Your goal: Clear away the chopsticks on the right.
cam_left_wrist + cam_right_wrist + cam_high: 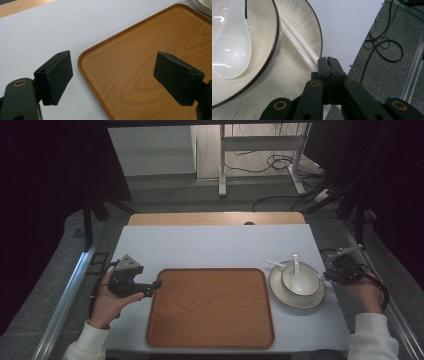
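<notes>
Hiding the chopsticks' (298, 43) near ends, the right claw (328, 65) is clamped together.

Plate: a cream plate (297, 301) with a dark rim lay flat at the counter's right side, just beside the tray.
Bowl: a cream bowl (300, 279) with a dark rim stood upright on the plate.
Spoon: a white spoon (297, 270) rested in the bowl, handle leaning over the far rim.
Chopsticks: white chopsticks (299, 45) lay across the plate beside the bowl.
Tray: a brown wooden tray (210, 307) sat flat at mid-counter.
</notes>
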